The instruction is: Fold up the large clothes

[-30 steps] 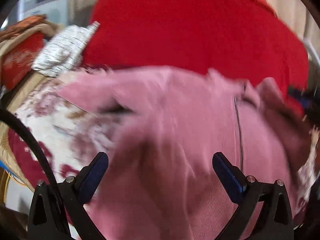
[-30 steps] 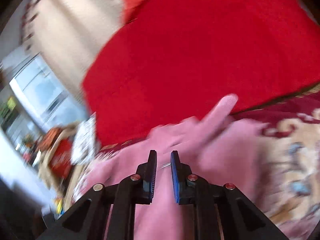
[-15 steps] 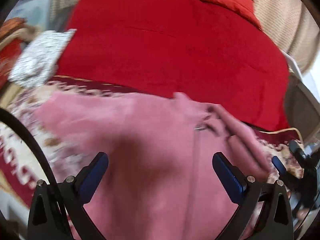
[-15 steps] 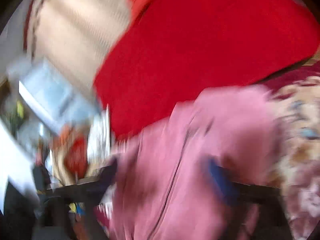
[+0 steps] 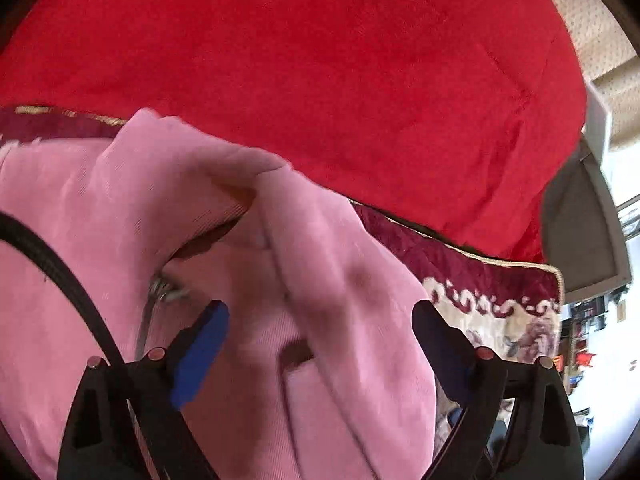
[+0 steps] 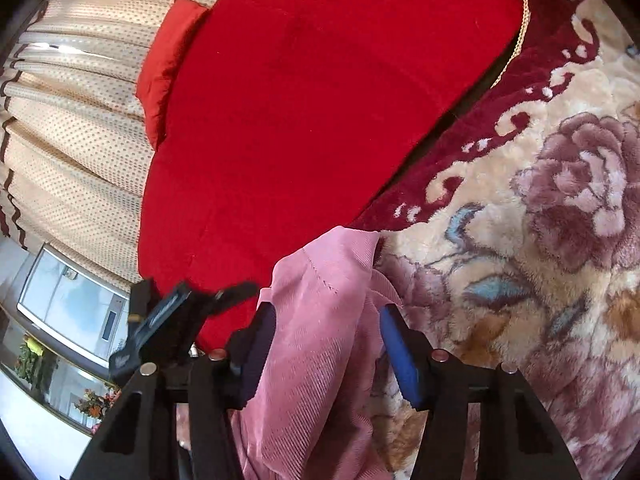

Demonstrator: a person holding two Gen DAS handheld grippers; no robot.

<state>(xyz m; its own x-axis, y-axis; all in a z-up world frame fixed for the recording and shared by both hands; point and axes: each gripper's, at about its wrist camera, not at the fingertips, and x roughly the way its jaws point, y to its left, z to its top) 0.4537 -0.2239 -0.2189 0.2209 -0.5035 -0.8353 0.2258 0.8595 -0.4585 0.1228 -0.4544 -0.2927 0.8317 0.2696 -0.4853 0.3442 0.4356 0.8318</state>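
Note:
A pink corduroy garment (image 5: 168, 208) with a zip lies on a flowered blanket (image 5: 504, 320). My left gripper (image 5: 320, 316) is open, with its blue pads on either side of a fold of the pink cloth by the zip pull (image 5: 164, 288). My right gripper (image 6: 328, 320) is open, and a sleeve or corner of the pink garment (image 6: 320, 320) lies between its pads. The other gripper (image 6: 168, 320) shows at the left of the right wrist view.
A large red cushion or sofa back (image 5: 320, 60) stands behind the blanket (image 6: 540, 240). A dotted beige curtain (image 6: 72, 120) hangs behind it. A glass-fronted cabinet (image 6: 68, 316) is at the far left of the right wrist view.
My right gripper was shut a second ago and is now open around the pink cloth. Both grippers have swung to the right and closer to the garment.

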